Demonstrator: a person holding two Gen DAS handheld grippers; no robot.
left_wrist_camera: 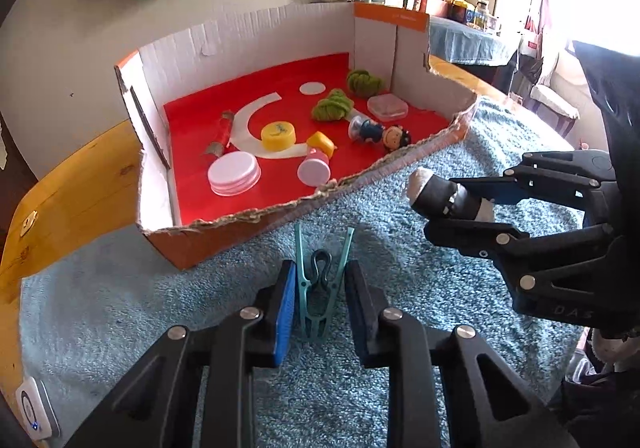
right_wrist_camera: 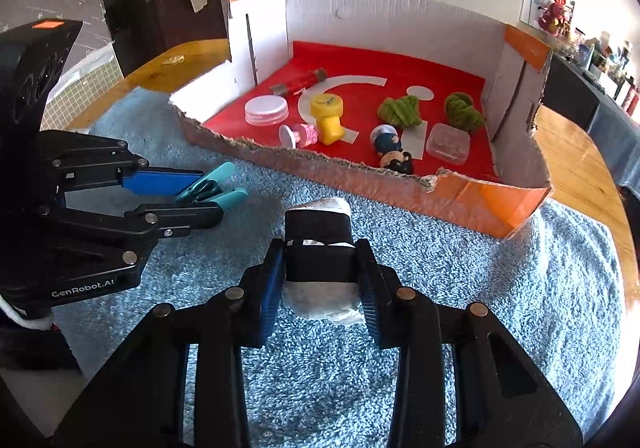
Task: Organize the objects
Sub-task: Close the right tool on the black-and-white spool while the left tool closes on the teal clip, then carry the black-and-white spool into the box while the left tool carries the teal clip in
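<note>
Fingers (left_wrist_camera: 286, 304) — one clothespin (left_wrist_camera: 320, 288), one roll (right_wrist_camera: 320, 248)

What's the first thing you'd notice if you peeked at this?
The bright red floor of the cardboard box jumps out, with toys, lids and green yarn scattered on it, at the far edge of the fluffy blue towel. In front of it, the left tool pinches a teal clothespin and the right tool squeezes a white bundle wrapped in black bands.
</note>
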